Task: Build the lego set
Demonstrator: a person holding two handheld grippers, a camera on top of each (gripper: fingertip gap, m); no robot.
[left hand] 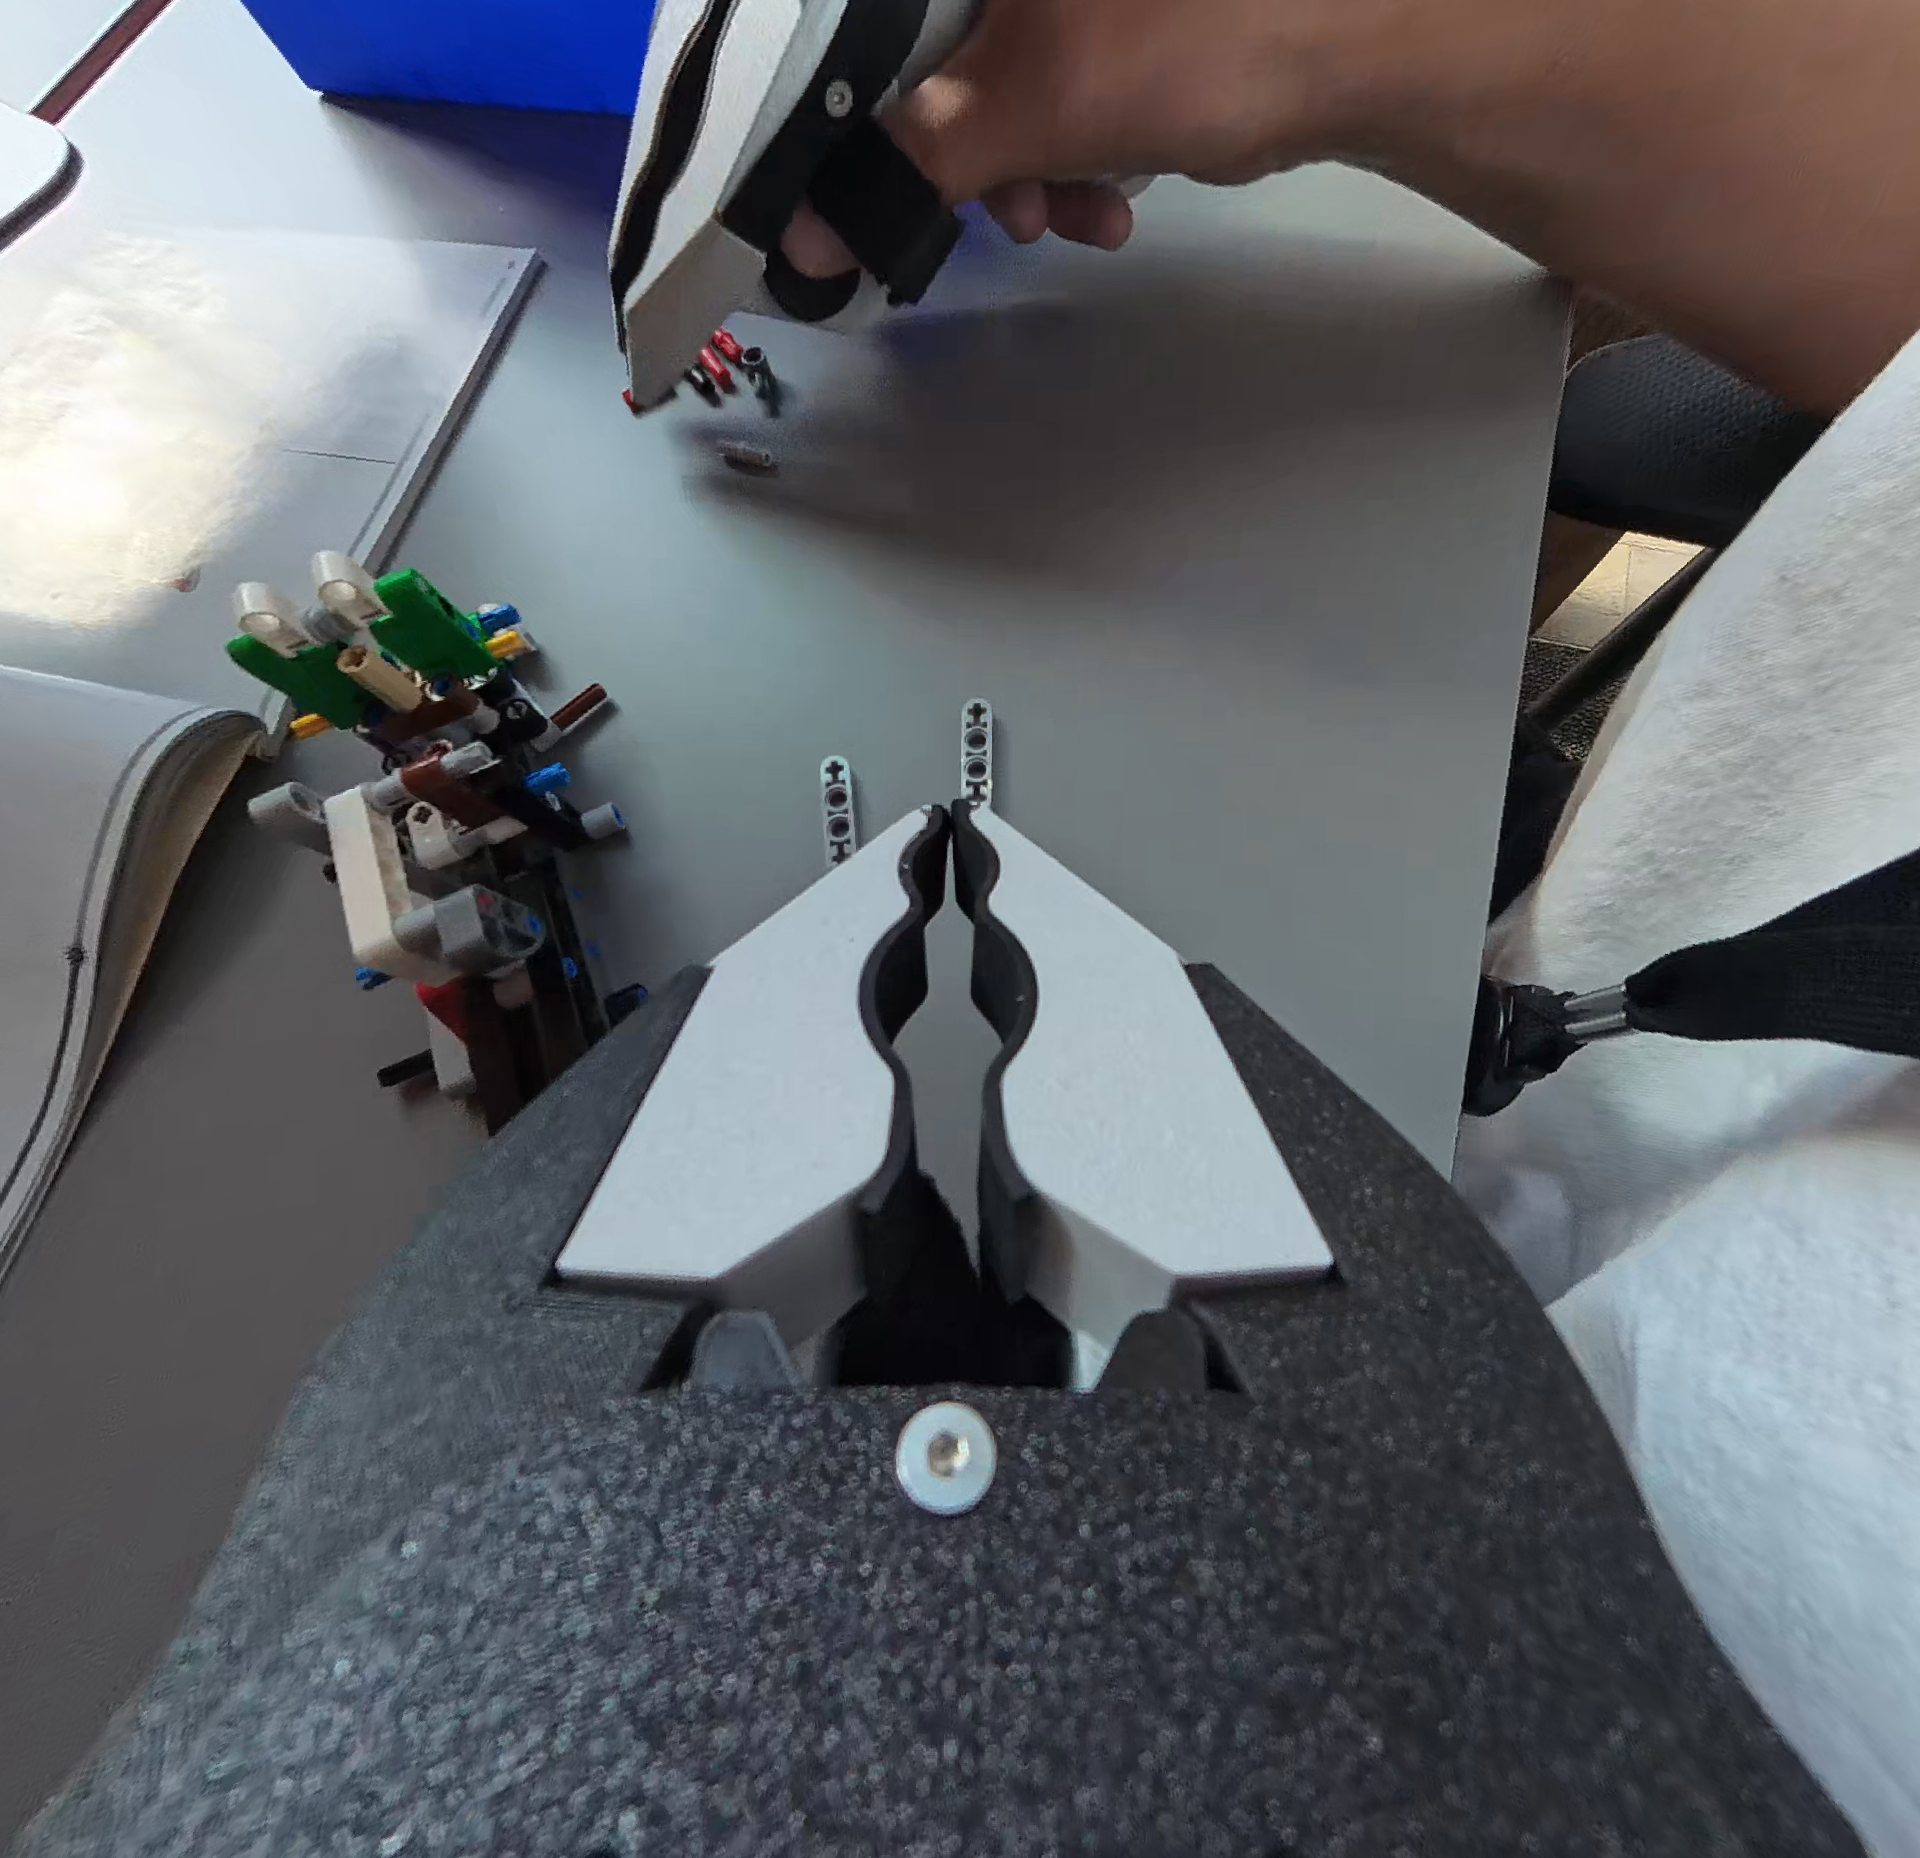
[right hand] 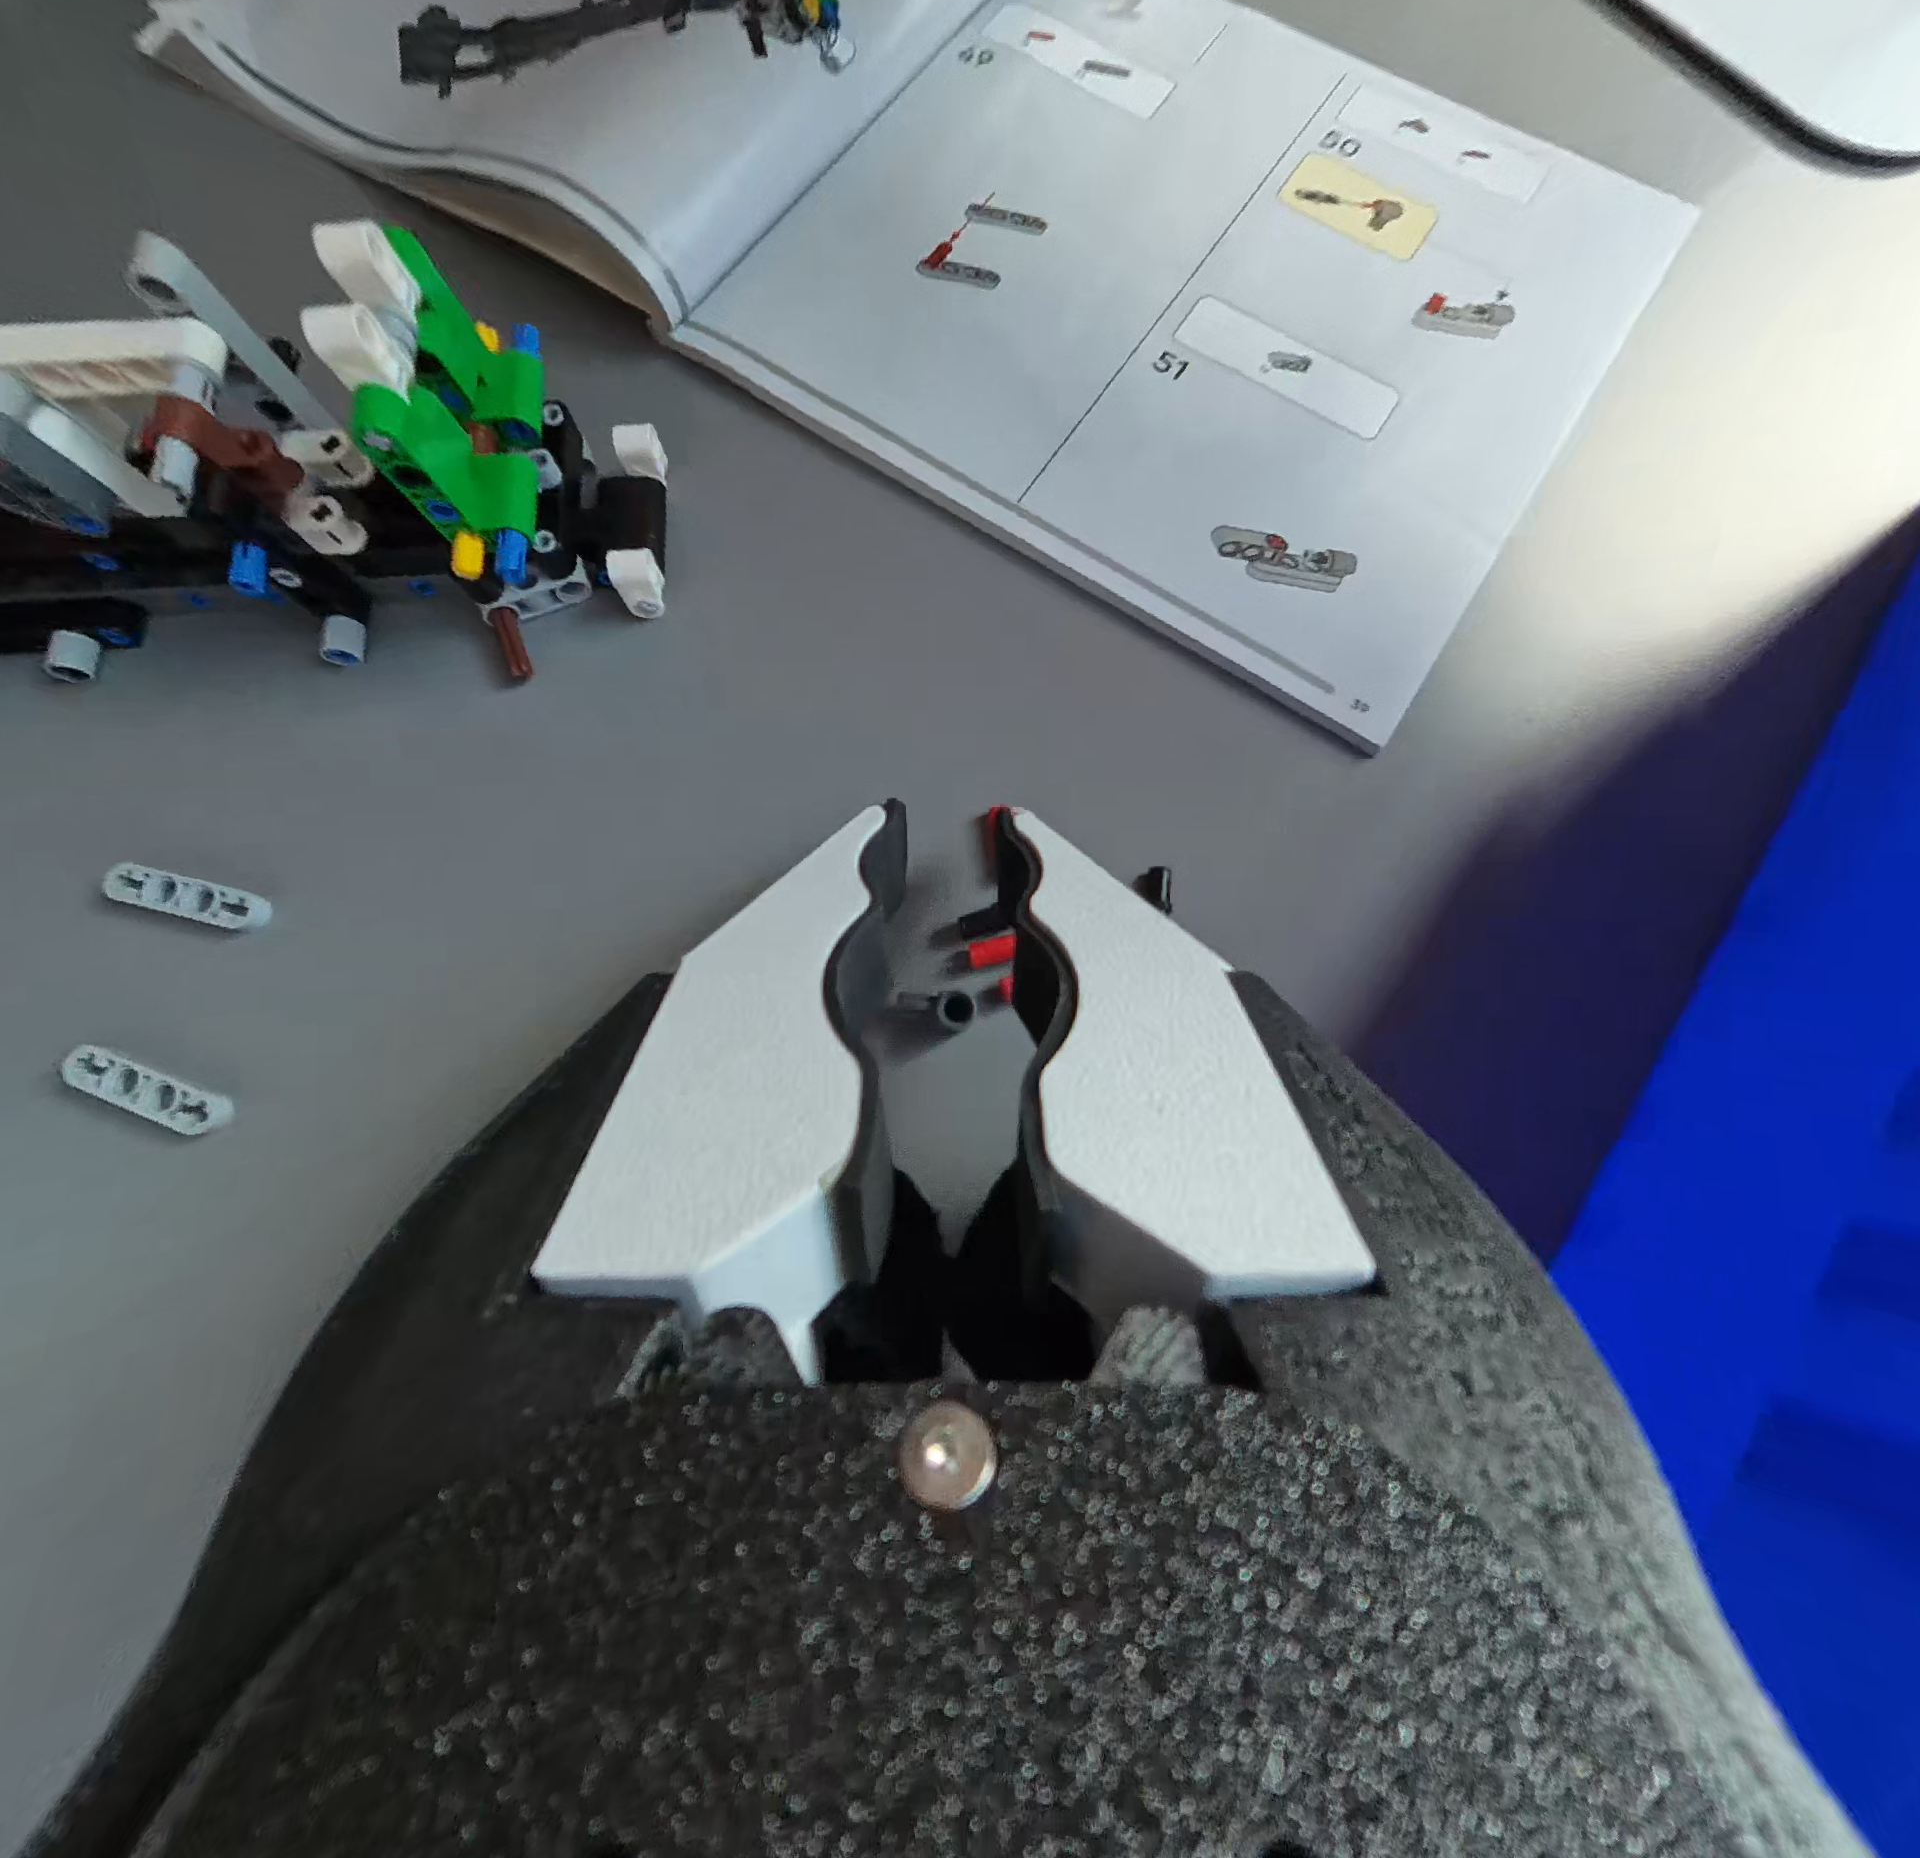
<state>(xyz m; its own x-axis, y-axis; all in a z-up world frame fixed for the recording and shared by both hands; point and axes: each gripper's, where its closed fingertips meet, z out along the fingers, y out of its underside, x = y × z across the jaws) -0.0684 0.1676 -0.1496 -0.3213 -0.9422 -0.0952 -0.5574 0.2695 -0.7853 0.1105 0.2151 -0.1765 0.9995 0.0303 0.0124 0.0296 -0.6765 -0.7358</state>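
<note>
Left gripper [left hand: 951,816], fingers nearly touching, holds nothing above the table [left hand: 1195,665]. Right gripper [right hand: 948,821], at 12 o'clock, tilts down, slightly parted, empty, over small pins [right hand: 982,951].

Grey table [right hand: 790,769] has a half-built lego model [right hand: 343,478], an open instruction booklet [right hand: 1195,374], two flat grey beams [right hand: 166,998], loose little pins [right hand: 977,961], plus a blue box [left hand: 457,11].

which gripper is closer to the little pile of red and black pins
Right. The right gripper hangs directly over the red and black pins, fingertips slightly apart around them. The left gripper sits well back, shut, by the two grey thin liftarms.
</note>
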